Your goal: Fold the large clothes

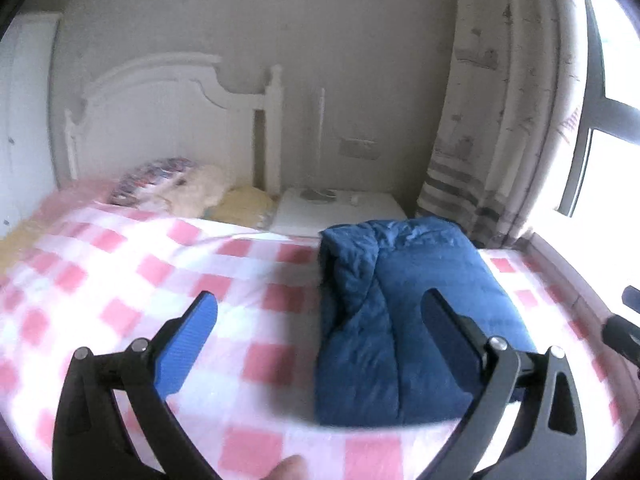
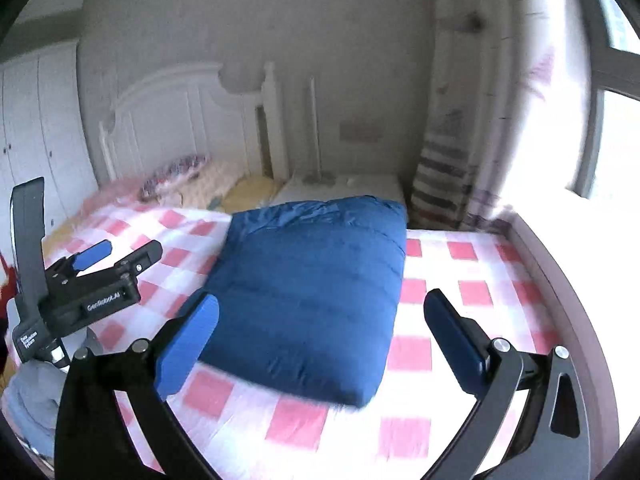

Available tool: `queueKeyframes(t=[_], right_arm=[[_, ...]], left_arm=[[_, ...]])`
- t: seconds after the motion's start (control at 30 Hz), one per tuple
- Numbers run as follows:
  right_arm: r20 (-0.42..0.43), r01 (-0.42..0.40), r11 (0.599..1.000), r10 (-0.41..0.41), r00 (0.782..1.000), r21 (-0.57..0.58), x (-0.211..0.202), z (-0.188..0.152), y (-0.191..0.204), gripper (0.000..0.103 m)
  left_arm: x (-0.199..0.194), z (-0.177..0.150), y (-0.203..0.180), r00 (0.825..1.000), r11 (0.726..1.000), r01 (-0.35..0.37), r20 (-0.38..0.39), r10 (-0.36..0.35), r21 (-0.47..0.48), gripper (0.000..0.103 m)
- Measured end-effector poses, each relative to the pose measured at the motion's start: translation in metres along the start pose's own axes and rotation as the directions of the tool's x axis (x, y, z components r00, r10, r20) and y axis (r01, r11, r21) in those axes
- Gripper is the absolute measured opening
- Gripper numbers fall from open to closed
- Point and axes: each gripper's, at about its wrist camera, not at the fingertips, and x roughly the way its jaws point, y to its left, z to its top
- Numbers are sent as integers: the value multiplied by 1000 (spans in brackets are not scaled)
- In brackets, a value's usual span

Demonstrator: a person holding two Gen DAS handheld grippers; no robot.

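**Folded blue jacket on checked bed, both tongs released**

Blue padded jacket point(image 2: 312, 300) lying folded into a thick, roughly square bundle on the pink-and-white checked bed point(image 2: 472, 292). From the left wrist view, same jacket point(image 1: 404, 320) seen from its side, layered fold edges facing left, bundle reaching toward the far edge of the bed point(image 1: 120, 280).

Left tongs point(image 1: 320, 320) spread wide, nothing between the blue pads; right finger overlapping the jacket in view, contact not certain. Also visible from the right wrist camera as left tongs point(image 2: 120, 252), held above the sheet left of the jacket, parted and empty.

Right tongs point(image 2: 320, 320) spread wide, gripping nothing, jacket's near corner showing between the fingers.

Beyond the jacket: white headboard point(image 2: 180, 120), pillows point(image 2: 192, 184) piled at the head of the bed, white nightstand point(image 2: 344, 192) just behind the bundle, striped curtain point(image 2: 448, 160) beside a bright window point(image 2: 600, 120). Both views motion-blurred.
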Motion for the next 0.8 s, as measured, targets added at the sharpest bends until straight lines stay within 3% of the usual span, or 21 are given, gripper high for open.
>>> queueKeyframes(t=[0.13, 0.4, 0.8], right_arm=[[37, -3, 1000, 3, 999, 2, -45, -27, 10, 99], [105, 5, 998, 2, 994, -62, -106, -42, 28, 99], [132, 26, 999, -20, 991, -45, -119, -48, 27, 99]], left_arm=[[-45, -8, -2, 998, 998, -54, 40, 54, 22, 101], [-103, -23, -8, 998, 998, -17, 62, 13, 53, 101], [-119, -30, -20, 998, 996, 13, 53, -18, 89, 101]])
